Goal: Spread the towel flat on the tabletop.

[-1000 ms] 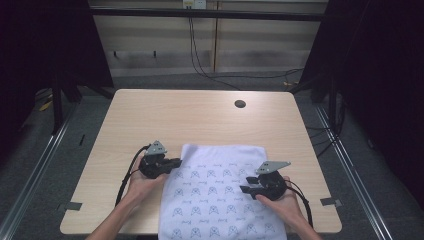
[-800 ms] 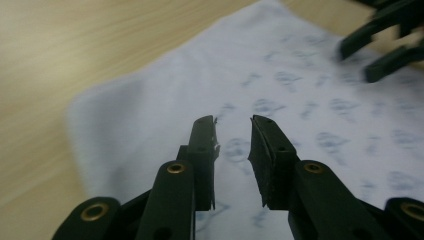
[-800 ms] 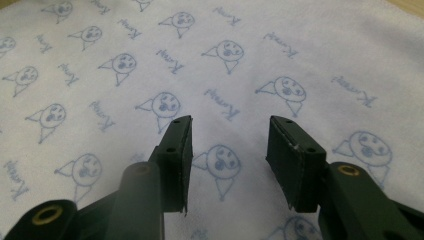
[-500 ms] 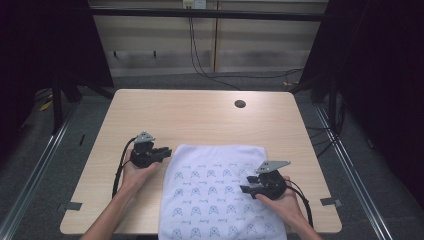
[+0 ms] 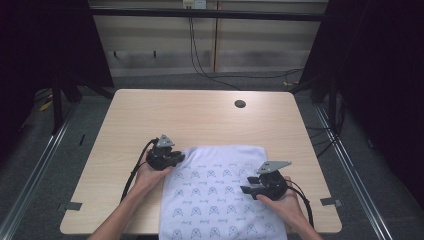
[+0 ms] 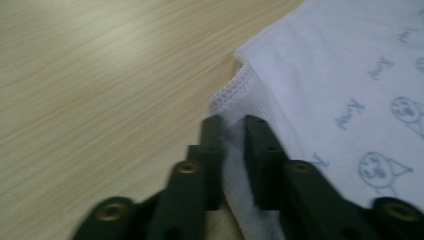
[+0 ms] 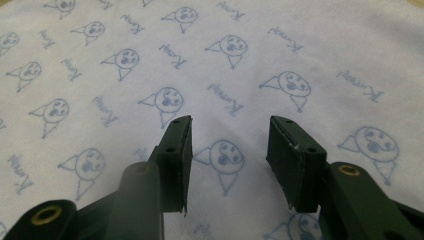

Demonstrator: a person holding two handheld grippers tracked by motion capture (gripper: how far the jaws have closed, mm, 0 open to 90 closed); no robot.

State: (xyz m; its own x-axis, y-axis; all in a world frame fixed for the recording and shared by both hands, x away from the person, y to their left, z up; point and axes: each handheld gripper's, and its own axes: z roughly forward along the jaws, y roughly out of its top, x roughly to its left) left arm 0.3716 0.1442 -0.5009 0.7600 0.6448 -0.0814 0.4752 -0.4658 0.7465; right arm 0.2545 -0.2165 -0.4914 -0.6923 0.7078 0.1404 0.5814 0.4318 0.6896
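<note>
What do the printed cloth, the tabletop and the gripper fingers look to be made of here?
Cloth: soft knit or terry-like fabric, matte white with pale blue printed faces, a stitched hem at its edge. Table: wood-look laminate or veneer, pale grain lines, low sheen; which of the two I cannot tell. Fingers: matte black, probably moulded plastic, with brass-coloured screws or rivets at the joints.

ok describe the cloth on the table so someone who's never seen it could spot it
On the light wooden table, look at the near edge, between the person's two hands. The cloth lies flat there, its near end hanging over that edge. It is pale white with a repeating print of small blue cat faces and words, unlike the plain bare wood around it.
</note>
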